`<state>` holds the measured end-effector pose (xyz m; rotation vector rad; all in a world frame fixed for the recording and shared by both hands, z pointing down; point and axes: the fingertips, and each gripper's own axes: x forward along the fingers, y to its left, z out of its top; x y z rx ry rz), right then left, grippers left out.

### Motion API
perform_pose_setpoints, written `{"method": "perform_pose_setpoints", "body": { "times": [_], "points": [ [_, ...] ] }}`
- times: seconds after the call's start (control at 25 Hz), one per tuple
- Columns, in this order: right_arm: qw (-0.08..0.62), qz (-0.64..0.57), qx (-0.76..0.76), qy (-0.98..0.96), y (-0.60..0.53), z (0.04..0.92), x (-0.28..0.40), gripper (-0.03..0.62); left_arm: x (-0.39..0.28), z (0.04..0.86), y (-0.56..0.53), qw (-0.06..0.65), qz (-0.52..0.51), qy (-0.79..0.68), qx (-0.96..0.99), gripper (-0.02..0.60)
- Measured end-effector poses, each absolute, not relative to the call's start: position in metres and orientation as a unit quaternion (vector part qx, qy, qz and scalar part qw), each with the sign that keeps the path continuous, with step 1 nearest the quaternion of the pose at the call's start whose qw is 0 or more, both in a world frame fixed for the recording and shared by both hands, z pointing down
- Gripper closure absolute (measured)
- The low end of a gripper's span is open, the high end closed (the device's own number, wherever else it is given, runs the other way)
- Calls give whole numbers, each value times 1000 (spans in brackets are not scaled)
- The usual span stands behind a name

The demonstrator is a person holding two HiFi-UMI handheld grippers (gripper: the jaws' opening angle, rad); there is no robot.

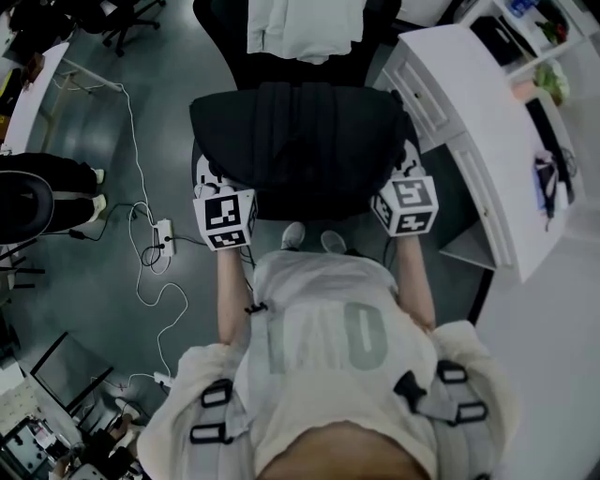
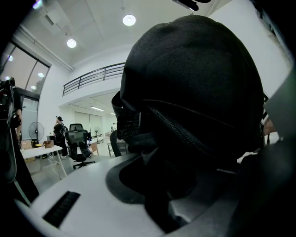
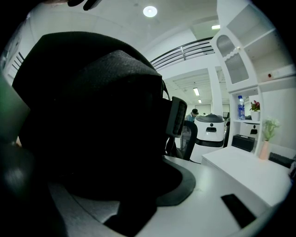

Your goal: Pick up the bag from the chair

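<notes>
A black backpack (image 1: 300, 141) rests over the seat of a black office chair (image 1: 309, 208) in front of me; whether it still bears on the seat I cannot tell. My left gripper (image 1: 208, 178) holds its left side and my right gripper (image 1: 409, 169) its right side, marker cubes toward me. In the left gripper view the bag (image 2: 194, 92) fills the frame, its fabric pinched between the white jaws of the gripper (image 2: 155, 190). The right gripper view shows the bag (image 3: 92, 120) likewise, with dark fabric clamped in the gripper (image 3: 125, 199).
A white garment (image 1: 300, 28) hangs on the chair's back. A white desk with drawers (image 1: 469, 103) stands close on the right. A power strip with cables (image 1: 164, 234) lies on the floor at left, near a standing person (image 1: 42, 192).
</notes>
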<state>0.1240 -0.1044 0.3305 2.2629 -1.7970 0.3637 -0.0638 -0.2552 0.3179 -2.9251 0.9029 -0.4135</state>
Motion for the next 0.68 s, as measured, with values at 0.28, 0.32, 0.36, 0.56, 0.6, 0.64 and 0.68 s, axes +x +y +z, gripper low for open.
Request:
{"method": "perform_pose_setpoints", "body": {
  "times": [0.28, 0.32, 0.36, 0.56, 0.6, 0.64, 0.68],
  "points": [
    [104, 116, 771, -617, -111, 314, 120, 474, -64, 314, -256, 22, -131, 299, -945, 532],
    [104, 116, 771, -617, -111, 313, 120, 474, -64, 313, -257, 24, -128, 300, -945, 532],
    [103, 116, 771, -617, -112, 313, 120, 473, -63, 312, -258, 26, -124, 301, -945, 532],
    [104, 115, 771, -617, -112, 314, 122, 474, -63, 315, -257, 18, -131, 300, -945, 532],
    [104, 115, 771, -618, -113, 314, 122, 474, -62, 315, -257, 18, -131, 300, -945, 532],
    [104, 114, 771, -618, -113, 314, 122, 474, -62, 316, -258, 19, -130, 300, -945, 532],
    [104, 114, 771, -618, -113, 314, 123, 473, -61, 316, -259, 20, -128, 301, -945, 532]
  ]
}}
